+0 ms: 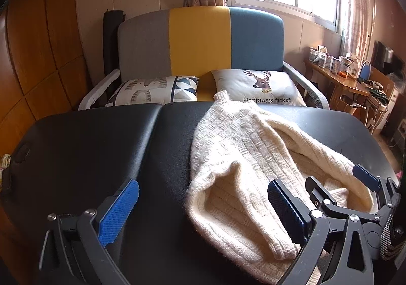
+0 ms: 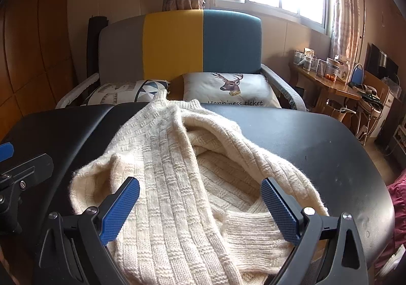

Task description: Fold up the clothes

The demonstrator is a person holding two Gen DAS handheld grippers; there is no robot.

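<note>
A cream knitted sweater (image 1: 238, 148) lies crumpled on a black padded table (image 1: 88, 148), its collar toward the far edge. My left gripper (image 1: 203, 198) is open above the sweater's near left corner, with nothing between its blue pads. In the right wrist view the same sweater (image 2: 172, 163) fills the middle of the table (image 2: 317, 137). My right gripper (image 2: 200, 198) is open over the sweater's near hem, nothing pinched. The right gripper (image 1: 355, 186) also shows at the right edge of the left wrist view, and a part of the left gripper's frame at the left edge of the right wrist view.
Beyond the table stands a grey, yellow and blue sofa (image 1: 200, 38) with a deer cushion (image 1: 256, 84) and a patterned cushion (image 1: 157, 89). A wooden desk (image 1: 337, 82) with jars stands at the right under a window. Wooden cabinets (image 1: 33, 56) line the left.
</note>
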